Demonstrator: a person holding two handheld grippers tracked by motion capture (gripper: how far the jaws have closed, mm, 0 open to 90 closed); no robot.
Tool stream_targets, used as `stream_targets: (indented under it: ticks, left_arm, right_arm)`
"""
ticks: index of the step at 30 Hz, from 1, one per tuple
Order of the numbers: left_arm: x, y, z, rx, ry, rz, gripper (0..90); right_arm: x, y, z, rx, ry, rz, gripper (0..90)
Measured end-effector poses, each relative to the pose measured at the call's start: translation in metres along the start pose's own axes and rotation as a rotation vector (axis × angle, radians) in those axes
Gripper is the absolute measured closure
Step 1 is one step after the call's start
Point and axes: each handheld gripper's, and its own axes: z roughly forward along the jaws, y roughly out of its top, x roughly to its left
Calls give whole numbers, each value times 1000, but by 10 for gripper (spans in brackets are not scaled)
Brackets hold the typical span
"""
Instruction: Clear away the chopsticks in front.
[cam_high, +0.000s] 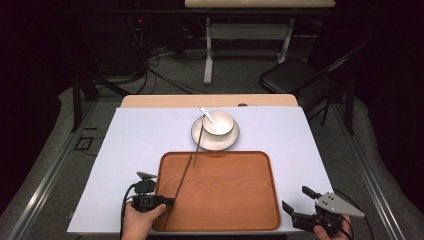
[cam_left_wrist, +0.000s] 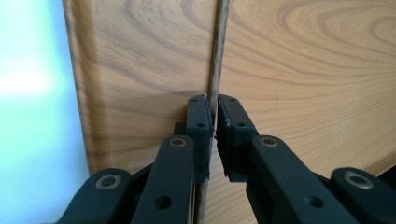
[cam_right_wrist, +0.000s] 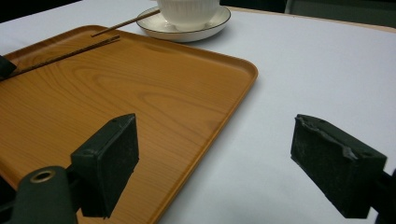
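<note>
Fingers (cam_left_wrist: 201, 130) of the left gripper (cam_left_wrist: 215, 122) pinch a thin wooden chopstick (cam_left_wrist: 215, 60) near its lower end, over the left part of the wooden tray (cam_high: 225, 200); the right gripper (cam_right_wrist: 224, 168) idles, jaws wide, past the tray's right edge. I judge the stick light, stiff and slick, liable to pivot in so endward a hold. Left hand (cam_high: 142, 220) sits low at the tray's near-left corner, pointing across it.

The scene is seen from above and behind in the high view, looking forward and down over the whole surface (cam_high: 140, 135). The wooden tray (cam_left_wrist: 140, 70) is viewed from very close and steeply downward in the left gripper view. A low, slanting look across the tray's right edge toward the bowl (cam_right_wrist: 189, 11) is given by the right gripper view. The tray and the chopstick (cam_high: 182, 177) are shared by all three views.
</note>
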Motion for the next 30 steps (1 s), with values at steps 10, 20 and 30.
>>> stream_targets:
  ticks: [10, 20, 30]
  left_arm:
    - [-3, -1, -1, -5, -12, 10, 788]
    - [-13, 15, -18, -73, 1, 87, 631]
    - [-26, 45, -31, -150, 5, 126, 520]
  right_arm:
    - [0, 0, 0, -1, 0, -1, 148]
    - [0, 0, 0, -3, -1, -3, 148]
    - [0, 0, 0, -2, -1, -1, 148]
